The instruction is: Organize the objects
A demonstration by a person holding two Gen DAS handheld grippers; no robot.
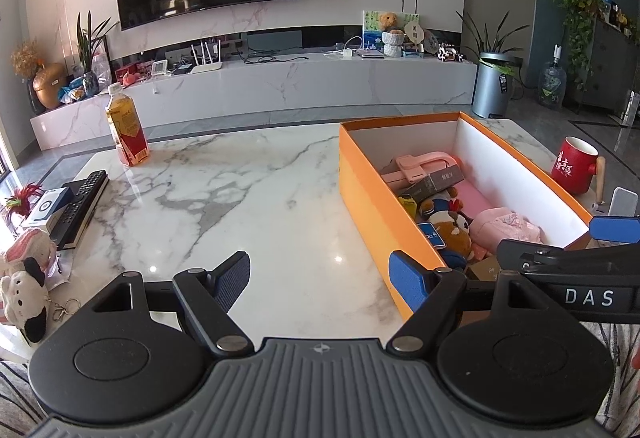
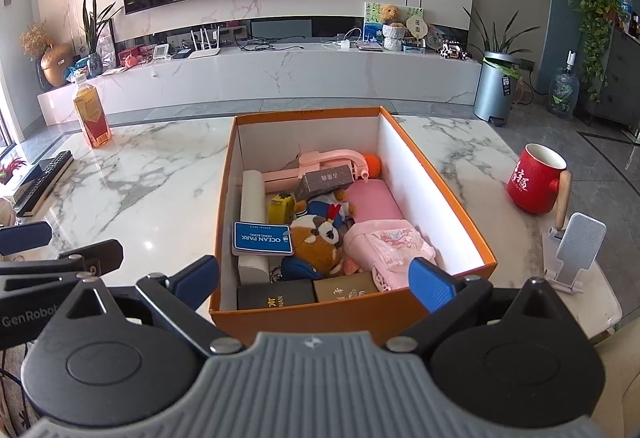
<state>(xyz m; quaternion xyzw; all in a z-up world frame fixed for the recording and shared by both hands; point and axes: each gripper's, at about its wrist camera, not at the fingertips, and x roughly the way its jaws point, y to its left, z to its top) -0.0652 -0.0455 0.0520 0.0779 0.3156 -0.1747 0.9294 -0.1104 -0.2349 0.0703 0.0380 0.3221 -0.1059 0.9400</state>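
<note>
An orange cardboard box (image 2: 436, 177) with white inner walls sits on the marble table (image 1: 248, 189). It holds a brown plush toy (image 2: 316, 238), a pink folded cloth (image 2: 388, 242), a blue card (image 2: 262, 238), a pink tool (image 2: 332, 161) and small boxes. My right gripper (image 2: 316, 282) hovers over the box's near edge, open and holding nothing. My left gripper (image 1: 320, 274) is open and holds nothing, just left of the box (image 1: 360, 205) over bare marble. In the left wrist view the right gripper's blue pad (image 1: 614, 228) shows at the right.
A tea bottle (image 1: 126, 133) stands at the table's far left. A remote (image 1: 80, 205), a small box and a plush keychain (image 1: 24, 286) lie at the left edge. A red mug (image 2: 536, 177) and a white phone stand (image 2: 572, 254) are right of the box.
</note>
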